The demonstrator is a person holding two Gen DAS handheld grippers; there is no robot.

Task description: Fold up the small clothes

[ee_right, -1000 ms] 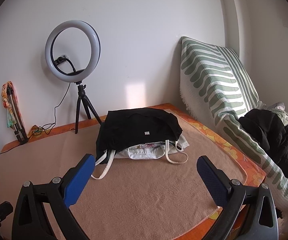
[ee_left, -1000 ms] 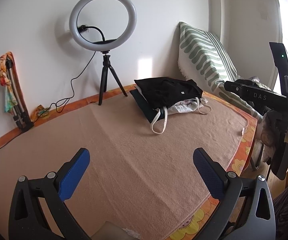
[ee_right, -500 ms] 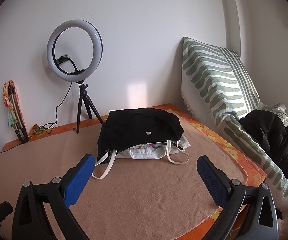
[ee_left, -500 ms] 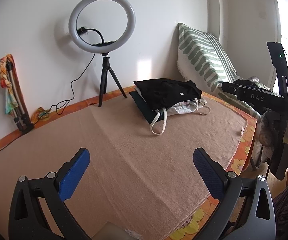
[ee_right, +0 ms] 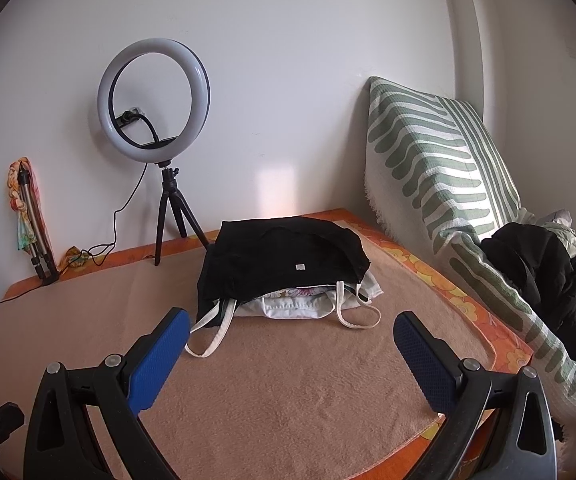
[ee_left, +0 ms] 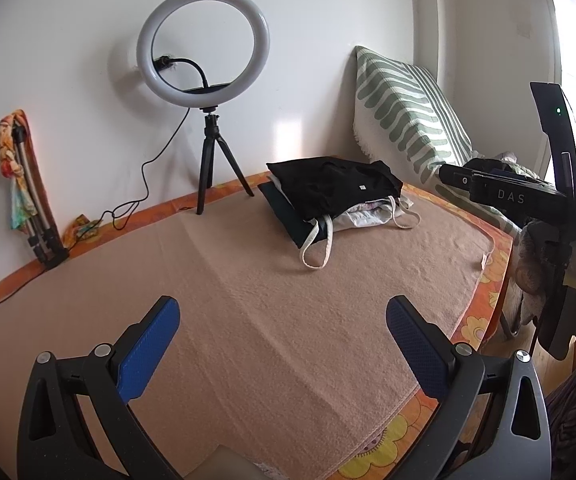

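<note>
We take the ring light (ee_right: 153, 94) on its black tripod as our landmark, standing by the white wall at the back of the tan blanket (ee_right: 288, 392). To its left, a folded tripod wrapped in colourful cloth (ee_right: 27, 216) leans on the wall. To the right of the ring light and nearer to us lies the pile of clothes (ee_right: 283, 268): a black garment (ee_left: 334, 190) on top, white pieces with loose straps beneath, all resting on the blanket. Further right of the ring light, a green-striped cushion (ee_right: 436, 176) leans in the corner, with a dark jacket (ee_right: 548, 276) heaped at its foot. Our left claw (ee_left: 281, 344) hovers released over the bare blanket, well short of the pile, blue pads wide apart. Our right claw (ee_right: 290, 354) is likewise released, empty, near the straps, not touching them.
</note>
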